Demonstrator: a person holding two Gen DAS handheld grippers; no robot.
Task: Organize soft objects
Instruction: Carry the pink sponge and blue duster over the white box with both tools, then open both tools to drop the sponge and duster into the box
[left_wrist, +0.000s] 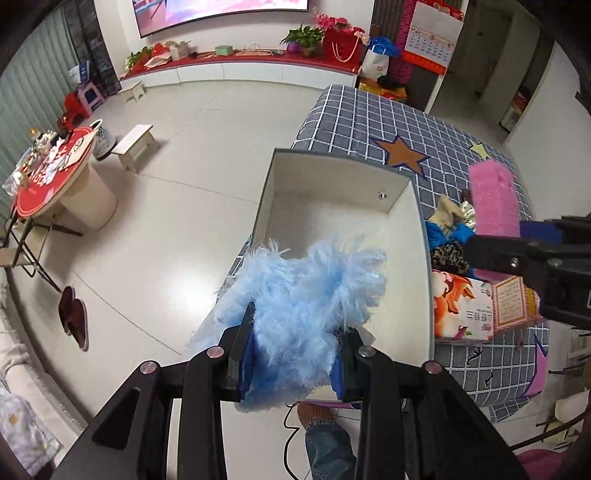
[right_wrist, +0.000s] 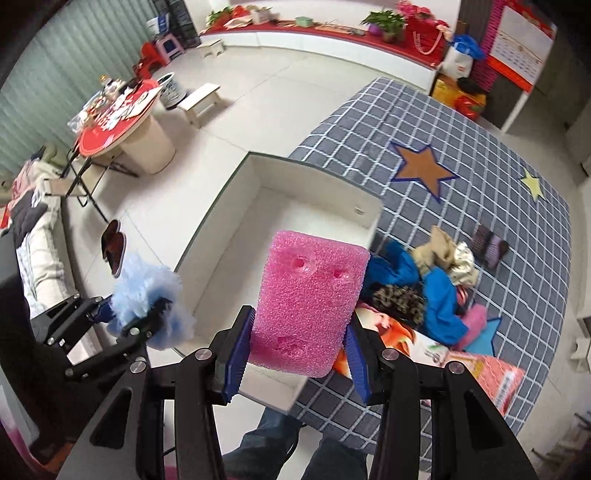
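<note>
My left gripper (left_wrist: 295, 354) is shut on a fluffy light-blue item (left_wrist: 303, 295) and holds it over the near end of an open white box (left_wrist: 417, 236). My right gripper (right_wrist: 295, 347) is shut on a pink sponge block (right_wrist: 310, 295) and holds it above the box's (right_wrist: 221, 221) near right corner. The sponge also shows in the left wrist view (left_wrist: 493, 199), and the blue fluff in the right wrist view (right_wrist: 147, 299). The box's visible interior looks empty. A pile of soft cloths (right_wrist: 424, 284) lies on the checked tablecloth (right_wrist: 480, 155) right of the box.
A picture book or package (right_wrist: 461, 365) lies at the table's near right. A striped dark sock (right_wrist: 489, 245) lies beyond the pile. On the floor left are slippers (left_wrist: 74, 317), a round red table (left_wrist: 55, 173) and small stools (left_wrist: 135, 146).
</note>
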